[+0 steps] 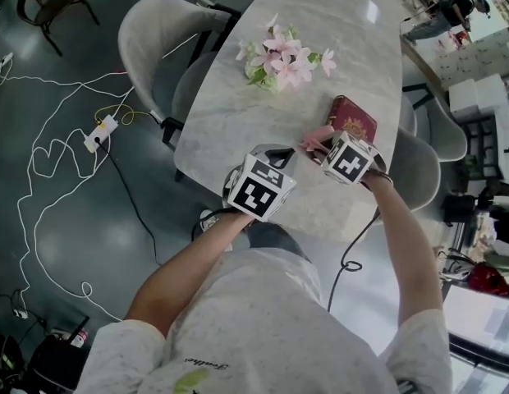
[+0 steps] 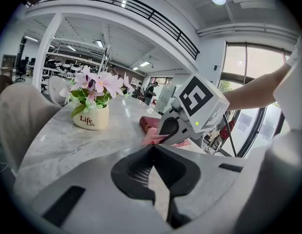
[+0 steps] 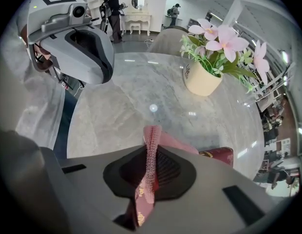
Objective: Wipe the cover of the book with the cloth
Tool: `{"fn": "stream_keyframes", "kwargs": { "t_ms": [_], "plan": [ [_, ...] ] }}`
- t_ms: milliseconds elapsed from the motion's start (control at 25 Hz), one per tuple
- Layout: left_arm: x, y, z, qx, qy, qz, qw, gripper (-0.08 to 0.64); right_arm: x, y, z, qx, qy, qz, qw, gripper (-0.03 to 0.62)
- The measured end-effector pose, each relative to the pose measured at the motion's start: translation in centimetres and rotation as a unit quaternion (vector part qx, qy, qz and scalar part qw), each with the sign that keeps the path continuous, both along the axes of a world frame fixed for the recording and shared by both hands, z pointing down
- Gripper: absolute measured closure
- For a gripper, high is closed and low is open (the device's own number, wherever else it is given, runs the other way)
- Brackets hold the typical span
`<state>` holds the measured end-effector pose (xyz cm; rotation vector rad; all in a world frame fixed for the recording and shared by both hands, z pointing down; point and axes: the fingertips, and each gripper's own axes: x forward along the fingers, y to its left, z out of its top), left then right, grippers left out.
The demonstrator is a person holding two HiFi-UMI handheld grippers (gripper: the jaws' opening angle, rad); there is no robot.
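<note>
pale marble table (image 1: 230, 113), grey padded chairs (image 1: 156, 27) around it, dark floor (image 1: 98, 236) strewn with white cables (image 1: 29, 158).

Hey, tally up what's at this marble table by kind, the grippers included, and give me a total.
Book: 1
Cloth: 1
Flower pot: 1
Grippers: 2, the left gripper shut and empty, the right gripper shut on the cloth
Total: 5
</note>
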<state>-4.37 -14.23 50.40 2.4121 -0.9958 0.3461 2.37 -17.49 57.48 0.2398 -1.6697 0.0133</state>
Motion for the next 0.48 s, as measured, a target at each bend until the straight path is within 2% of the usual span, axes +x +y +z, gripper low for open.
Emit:
{"fn": "stream_keyframes", "kwargs": {
  "t_ms": [200,480],
  "plan": [
    [-0.4,1.0,0.4,-0.021,-0.007,0.003,0.9998,0.552,-0.5,1.1,-0.1,-0.001,-0.008,0.002,1.000,0.574],
    [-0.3,1.4,0.3,-0.023,-0.001,0.003,0.9997,0.552,-1.0,2.6,0.0,-0.008,-0.005,-0.002,1.000,0.574]
  ]
}}
